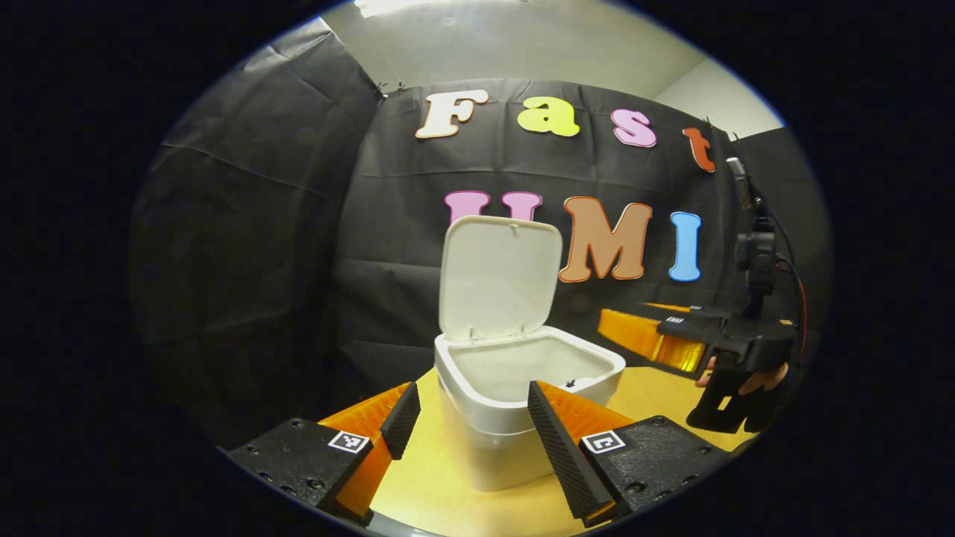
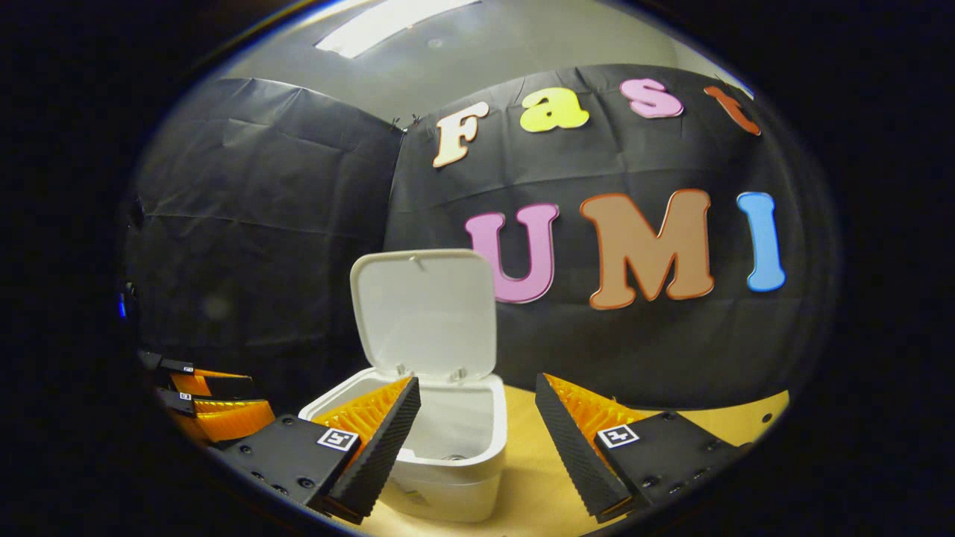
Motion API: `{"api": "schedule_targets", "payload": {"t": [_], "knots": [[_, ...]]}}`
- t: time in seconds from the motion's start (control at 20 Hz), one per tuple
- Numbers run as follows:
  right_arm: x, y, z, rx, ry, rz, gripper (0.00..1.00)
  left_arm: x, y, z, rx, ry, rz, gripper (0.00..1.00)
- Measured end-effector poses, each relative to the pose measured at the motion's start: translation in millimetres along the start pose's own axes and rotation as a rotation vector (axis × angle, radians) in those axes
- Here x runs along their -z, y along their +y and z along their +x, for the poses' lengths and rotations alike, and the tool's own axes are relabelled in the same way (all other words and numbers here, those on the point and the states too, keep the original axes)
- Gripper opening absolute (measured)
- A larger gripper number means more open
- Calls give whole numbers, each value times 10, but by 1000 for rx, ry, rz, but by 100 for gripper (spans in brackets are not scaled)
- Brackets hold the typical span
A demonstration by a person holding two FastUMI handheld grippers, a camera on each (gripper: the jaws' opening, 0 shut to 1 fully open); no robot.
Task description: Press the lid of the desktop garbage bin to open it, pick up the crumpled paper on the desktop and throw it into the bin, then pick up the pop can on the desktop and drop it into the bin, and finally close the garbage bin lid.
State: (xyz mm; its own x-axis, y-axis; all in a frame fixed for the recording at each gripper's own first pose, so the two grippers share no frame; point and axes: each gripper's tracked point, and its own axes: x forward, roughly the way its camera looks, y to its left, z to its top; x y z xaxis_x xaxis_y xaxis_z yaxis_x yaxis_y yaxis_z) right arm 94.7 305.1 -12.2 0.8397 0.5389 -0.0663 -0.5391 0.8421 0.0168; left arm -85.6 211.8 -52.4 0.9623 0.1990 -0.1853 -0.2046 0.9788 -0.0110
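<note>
Both tools, left (image 1: 474, 418) and right (image 2: 477, 414), released, empty. Bin (image 1: 522, 403) lid (image 1: 500, 280) upright at 12 o'clock; hard push closing could tip bin on worktop (image 1: 664, 395).

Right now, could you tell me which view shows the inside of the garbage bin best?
The left gripper view: the garbage bin faces it, cavity open between the fingers. In the right gripper view, a finger covers part of the opening.

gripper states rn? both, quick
Left gripper: open, holding nothing, fingers either side of the bin in view.
Right gripper: open, holding nothing.
</note>
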Motion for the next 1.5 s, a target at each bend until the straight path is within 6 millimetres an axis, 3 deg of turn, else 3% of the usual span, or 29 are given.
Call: {"api": "schedule_targets", "payload": {"t": [0.25,0.5,0.65,0.85,1.05,1.2,1.5], "knots": [[-205,-784,-632,180,-63,-46,100,-128,-634,212,143,-25,-9,86],[-123,-1537,-1364,367,-45,-44,99,-196,-1397,316,303,-37,-13,87],[-1,-1962,-1855,479,-25,-21,99,-81,-1868,365,393,-7,-5,87],[170,-2419,-2495,620,1,21,99,377,-2396,467,476,124,-12,88],[401,-2739,-2970,723,43,77,100,1030,-2645,519,497,280,-19,88],[577,-2888,-3186,767,77,119,100,1551,-2765,472,515,403,-16,88],[830,-3030,-3399,798,153,133,100,2445,-2862,304,516,630,26,89]]}}
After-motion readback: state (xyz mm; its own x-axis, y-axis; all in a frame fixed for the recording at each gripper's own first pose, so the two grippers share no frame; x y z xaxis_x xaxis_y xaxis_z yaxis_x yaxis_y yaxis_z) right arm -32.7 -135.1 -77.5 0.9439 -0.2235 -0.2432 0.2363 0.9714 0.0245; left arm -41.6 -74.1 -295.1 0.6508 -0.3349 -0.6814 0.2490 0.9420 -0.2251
